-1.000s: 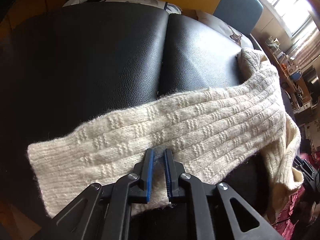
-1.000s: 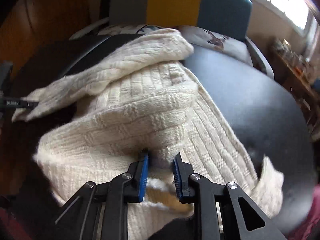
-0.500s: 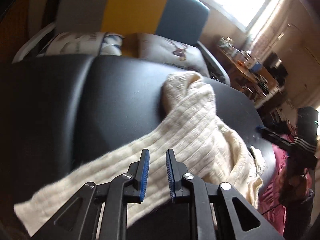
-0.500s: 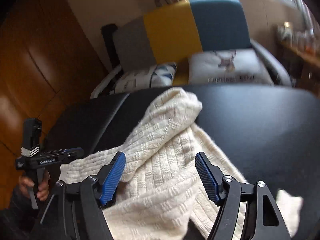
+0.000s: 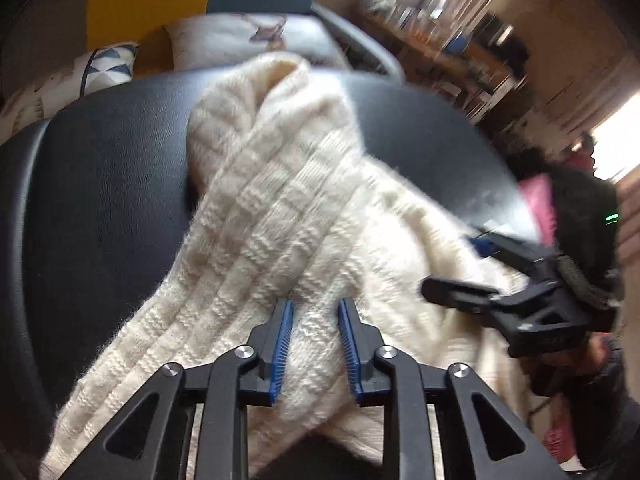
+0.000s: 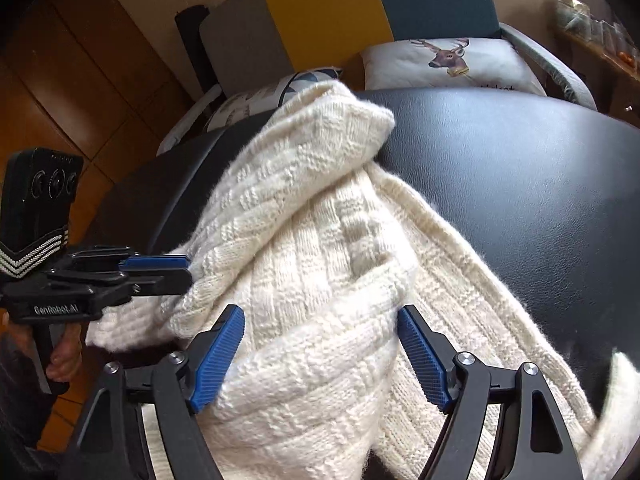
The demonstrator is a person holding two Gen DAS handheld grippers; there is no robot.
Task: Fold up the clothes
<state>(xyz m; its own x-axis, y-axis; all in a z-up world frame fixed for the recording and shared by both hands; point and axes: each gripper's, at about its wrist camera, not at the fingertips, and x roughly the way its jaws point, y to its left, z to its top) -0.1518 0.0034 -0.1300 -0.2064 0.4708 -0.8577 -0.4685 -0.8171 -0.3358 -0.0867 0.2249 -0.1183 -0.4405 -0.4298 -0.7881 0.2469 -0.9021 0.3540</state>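
the right claw (image 6: 320, 354) stands wide apart, its blue pads either side of a bulging fold of the cream sweater (image 6: 304, 240) without pinching it. the left claw (image 5: 314, 348) is parted more narrowly above a sleeve, holding nothing. the sweater lies bunched and crossed over itself on the black leather seat (image 6: 520, 200). judging by that, any next fold goes best with an edge gripped, not the bulk, and the layers flattened.

Daylit fisheye views; left-wrist background motion-blurred, glare at right edge
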